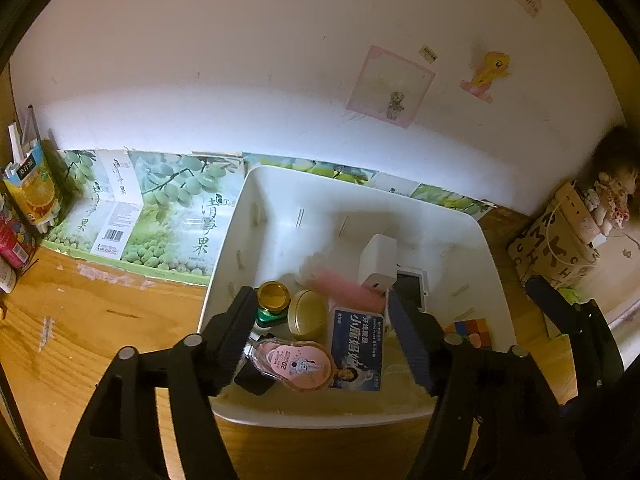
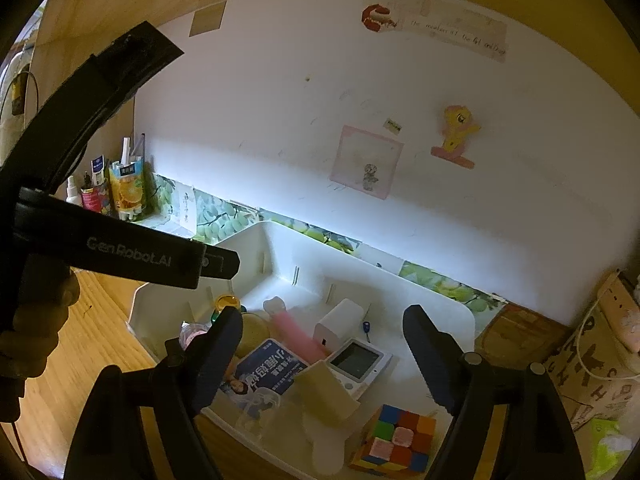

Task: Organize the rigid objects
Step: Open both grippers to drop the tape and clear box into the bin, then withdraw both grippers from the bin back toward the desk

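A white bin [image 1: 486, 264] stands on the wooden desk and holds several things. Among them are a gold-lidded jar [image 1: 273, 294], a round gold case [image 1: 307, 314], a pink tube [image 1: 348, 290], a white charger block [image 1: 378, 264], a blue box [image 1: 356, 354] and a small screen device [image 2: 356, 360]. My left gripper [image 1: 320, 296] hangs open over the bin's near side. A pink blister pack [image 1: 296, 364] lies loose below, between its fingers. My right gripper [image 2: 322, 316] is open above the bin's right near corner. A colour cube [image 2: 396, 440] sits on the desk just outside that corner.
A flattened grape-print carton [image 1: 168, 208] leans on the wall behind the bin. A juice carton [image 1: 32, 184] and pen cups stand at far left. A lettered brown box [image 1: 556, 248] stands at right, with a green packet [image 2: 608, 448] nearby. A hand [image 2: 36, 320] holds the left gripper.
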